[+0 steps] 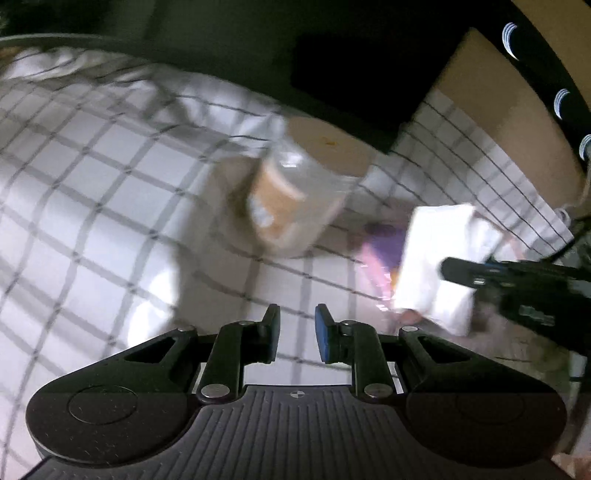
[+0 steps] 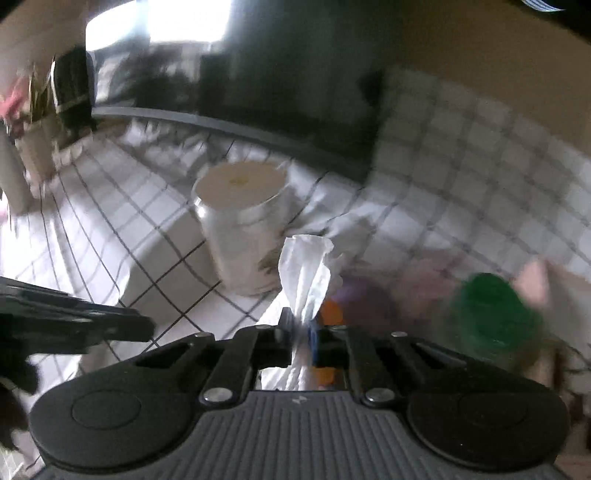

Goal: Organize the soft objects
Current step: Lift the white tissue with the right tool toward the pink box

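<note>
**Checked cloth, dark backdrop, bright window**

A white cloth with a dark grid pattern [image 1: 92,177] covers the surface. Behind it stands a large black panel [image 2: 288,74]. A bright window [image 2: 184,18] glares at upper left; tan wall [image 2: 480,55] at right.

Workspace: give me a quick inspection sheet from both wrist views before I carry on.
Surface: checked cloth, rumpled at the far edge.
Job's things: white tissue pinched upright.
Clutter: lidded jar standing; blurred green object; pink and purple items, too blurred to identify.
Grippers: right gripper shut on the tissue; left gripper slightly open, holding nothing.
Cables: nothing seen.
Surroundings: cardboard box beyond the cloth; dark background.
</note>
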